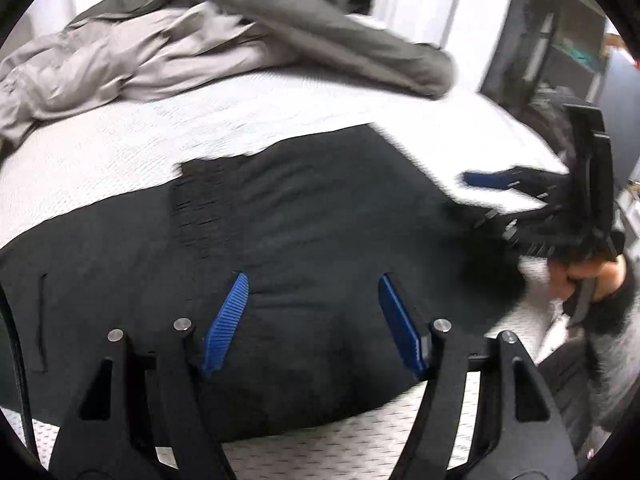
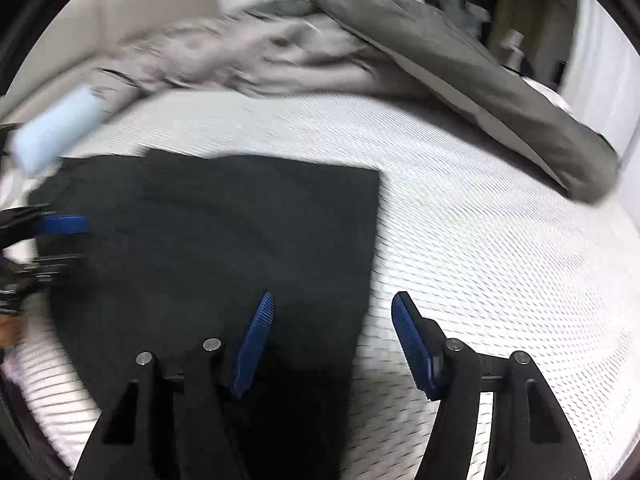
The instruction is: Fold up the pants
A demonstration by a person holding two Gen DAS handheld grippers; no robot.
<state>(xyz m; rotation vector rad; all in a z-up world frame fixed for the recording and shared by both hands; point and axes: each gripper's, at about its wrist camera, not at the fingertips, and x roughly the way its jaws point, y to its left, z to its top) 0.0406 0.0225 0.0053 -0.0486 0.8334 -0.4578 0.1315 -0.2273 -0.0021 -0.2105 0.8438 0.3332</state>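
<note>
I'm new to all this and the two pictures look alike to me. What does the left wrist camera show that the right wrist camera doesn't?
Only the left wrist view shows the pants' gathered waistband and the hand holding the right claw. Only the right wrist view shows a pale blue roll and the pants' straight end. Both show the black pants, the white mattress, the grey bedding and open claws.

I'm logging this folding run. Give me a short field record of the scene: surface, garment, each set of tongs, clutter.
surface: white mattress
garment: black pants, lying flat, partly folded
left tongs: open, over the pants, holding nothing
right tongs: open, straddling the pants' right edge
clutter: grey bedding and grey pillow at the far side
image: motion blur
</note>
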